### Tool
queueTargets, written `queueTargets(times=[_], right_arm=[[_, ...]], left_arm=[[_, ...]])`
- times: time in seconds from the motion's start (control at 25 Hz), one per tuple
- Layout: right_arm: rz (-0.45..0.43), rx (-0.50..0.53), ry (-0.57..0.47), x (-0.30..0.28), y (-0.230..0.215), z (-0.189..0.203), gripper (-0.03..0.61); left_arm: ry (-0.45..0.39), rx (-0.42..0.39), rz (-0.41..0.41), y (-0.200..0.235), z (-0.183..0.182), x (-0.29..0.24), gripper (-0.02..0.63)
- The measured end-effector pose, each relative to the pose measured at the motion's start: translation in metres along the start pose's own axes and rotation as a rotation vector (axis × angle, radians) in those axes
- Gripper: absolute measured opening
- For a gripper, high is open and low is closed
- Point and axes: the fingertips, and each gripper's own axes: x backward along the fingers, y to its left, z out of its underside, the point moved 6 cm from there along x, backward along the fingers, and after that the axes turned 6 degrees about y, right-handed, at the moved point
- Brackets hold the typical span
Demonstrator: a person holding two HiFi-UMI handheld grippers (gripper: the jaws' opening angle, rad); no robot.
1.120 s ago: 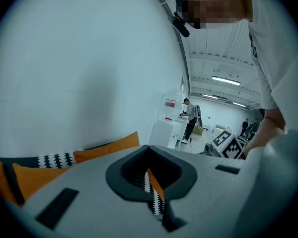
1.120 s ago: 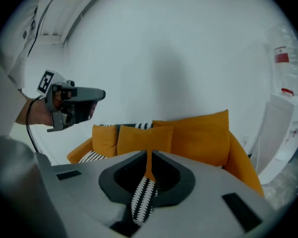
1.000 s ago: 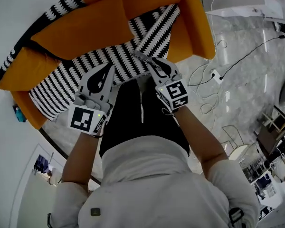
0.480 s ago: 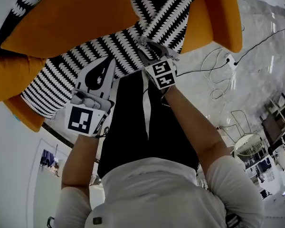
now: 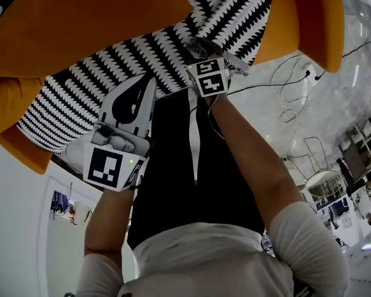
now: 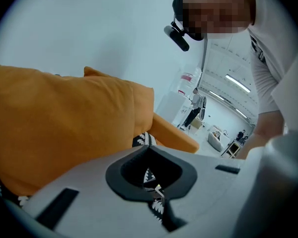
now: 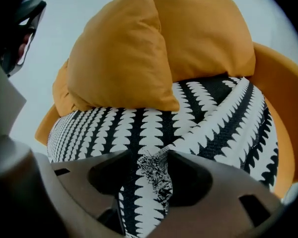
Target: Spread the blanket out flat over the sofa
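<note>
Holding the blanket (image 5: pixel 93 85) by its front hem in left gripper (image 5: pixel 151 82) and right gripper (image 5: pixel 196 45), jaws of each pinched tight on cloth. Draped over most of the sofa (image 5: pixel 309 23) seat, under the cushions (image 5: pixel 80 23). Ridged toward 1 o'clock; judged mostly spread, smoothing left.

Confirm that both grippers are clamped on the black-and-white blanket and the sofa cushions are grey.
Wrong colour: the cushions are orange, as the right gripper view shows. The left gripper and right gripper are both clamped on the black-and-white blanket.
</note>
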Motion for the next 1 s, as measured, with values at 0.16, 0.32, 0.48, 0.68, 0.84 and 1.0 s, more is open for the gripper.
queueTargets(times=[0.16,0.32,0.48,0.68,0.84,1.0], right_arm=[[0.061,0.021,0.023,-0.014,0.017,0.001,0.233],[0.127,0.045,0.035,-0.014,0.01,-0.001,0.186],[0.141,0.068,0.047,-0.013,-0.005,0.0,0.134],[0.124,0.059,0.06,-0.009,-0.016,0.003,0.054],[0.105,0.05,0.067,0.014,-0.007,-0.015,0.044],[0.138,0.011,0.008,0.045,-0.005,-0.057,0.041]], left_arm=[[-0.003,0.029,-0.004,0.015,0.015,0.018,0.009],[0.006,0.036,-0.001,0.019,0.014,0.017,0.009],[0.009,0.049,0.0,0.021,0.013,0.007,0.009],[0.009,0.052,0.006,0.019,0.012,0.006,0.009],[0.009,0.05,0.01,0.02,-0.014,0.019,0.009],[-0.017,-0.002,0.056,0.031,-0.061,0.023,0.009]])
